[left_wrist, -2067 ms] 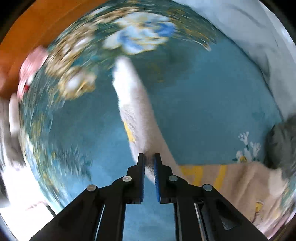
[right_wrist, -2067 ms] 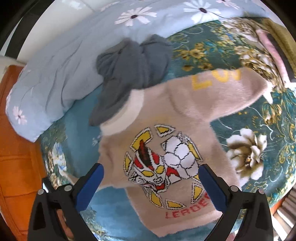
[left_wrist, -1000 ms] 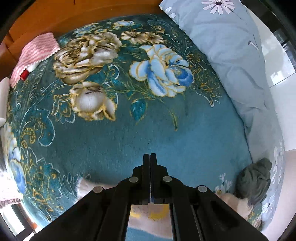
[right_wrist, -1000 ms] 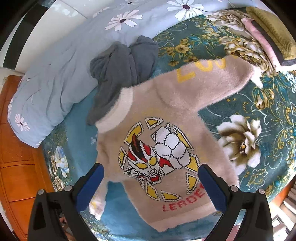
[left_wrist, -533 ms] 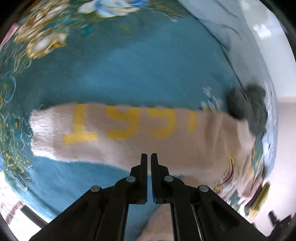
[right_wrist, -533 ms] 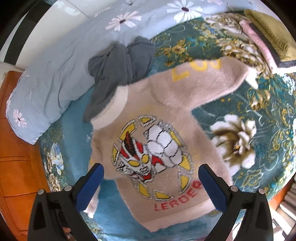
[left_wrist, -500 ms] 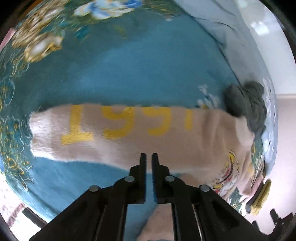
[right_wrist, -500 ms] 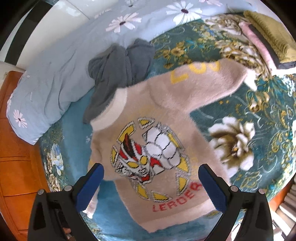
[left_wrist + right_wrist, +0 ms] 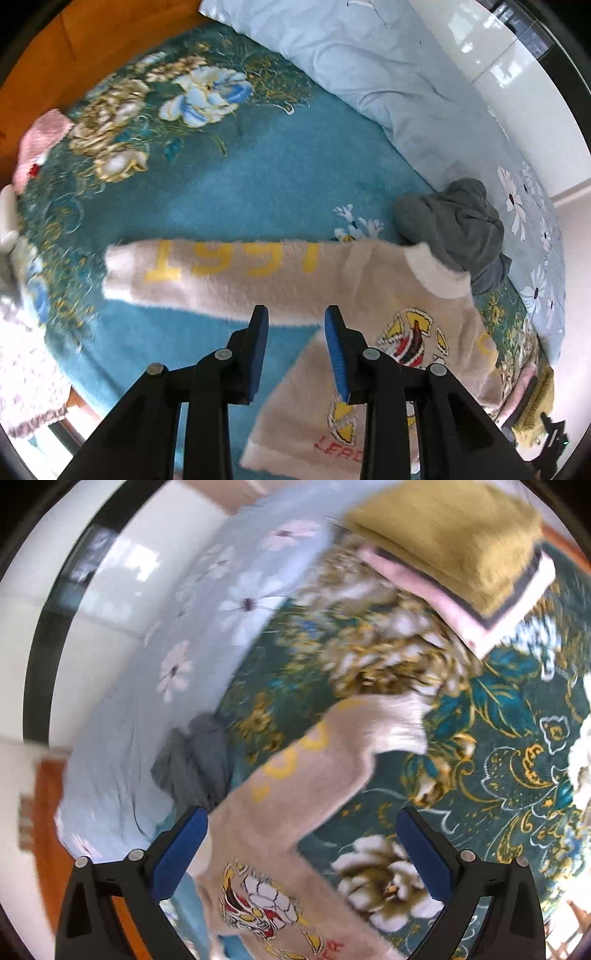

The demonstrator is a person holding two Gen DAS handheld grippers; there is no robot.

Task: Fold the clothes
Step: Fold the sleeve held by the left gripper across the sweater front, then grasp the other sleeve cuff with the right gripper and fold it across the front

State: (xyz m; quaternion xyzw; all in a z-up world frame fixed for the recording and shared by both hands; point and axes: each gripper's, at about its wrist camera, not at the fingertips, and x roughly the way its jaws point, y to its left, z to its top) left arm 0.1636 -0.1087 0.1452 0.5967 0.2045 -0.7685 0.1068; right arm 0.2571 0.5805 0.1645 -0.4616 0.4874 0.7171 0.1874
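1. Teal floral blanket (image 9: 229,192) covers the bed; the beige sweater (image 9: 369,291) lies flat on it, front up, collar touching the grey garment (image 9: 458,229), both sleeves stretched straight out.
2. Handling, judged: plush knit, light, floppy, no stiffness. It'll drape and sag wherever you lift it. Pinch at a cuff or the hem corner, not mid-panel.
3. Your left gripper (image 9: 295,332) points steeply down above the sweater's armpit; jaws have just been opening, nothing between them.
4. Your right gripper (image 9: 301,845) tilts down over the other sleeve, jaws wide apart, empty.
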